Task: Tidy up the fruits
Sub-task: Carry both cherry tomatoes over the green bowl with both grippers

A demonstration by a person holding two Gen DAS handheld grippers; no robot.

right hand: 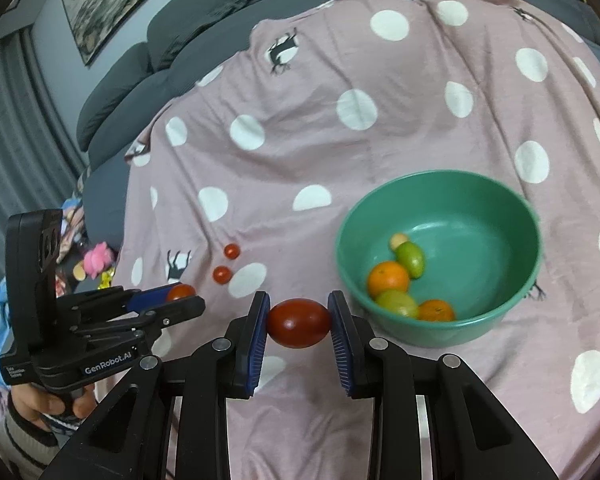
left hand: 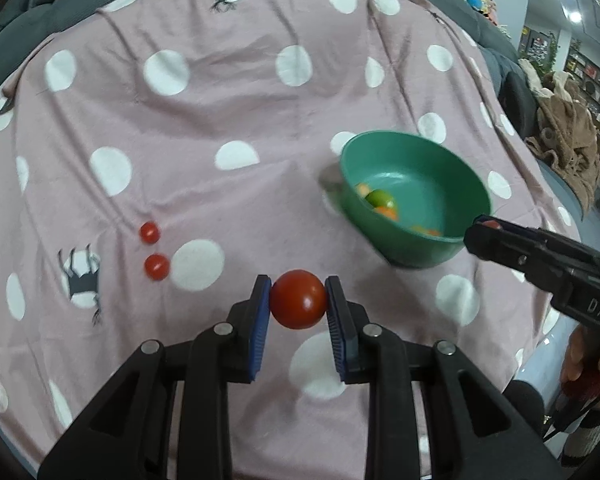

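My left gripper [left hand: 298,300] is shut on a round red tomato [left hand: 298,299] and holds it above the pink spotted cloth [left hand: 220,120]. My right gripper [right hand: 299,322] is shut on an oval red tomato [right hand: 299,323], just left of the green bowl [right hand: 496,320]. The bowl [left hand: 420,256] holds two oranges [right hand: 388,278], two green fruits [right hand: 411,258] and a small pale piece. Two cherry tomatoes [left hand: 153,250] lie on the cloth to the left and also show in the right wrist view [right hand: 226,264]. The right gripper [left hand: 486,236] shows beside the bowl's rim; the left gripper [right hand: 180,298] shows at the left.
A grey sofa [right hand: 220,20] runs behind the cloth. Colourful toys [right hand: 96,260] lie off the cloth's left edge. A brown towel [left hand: 568,136] lies at the right. Framed pictures [right hand: 100,4] hang on the wall.
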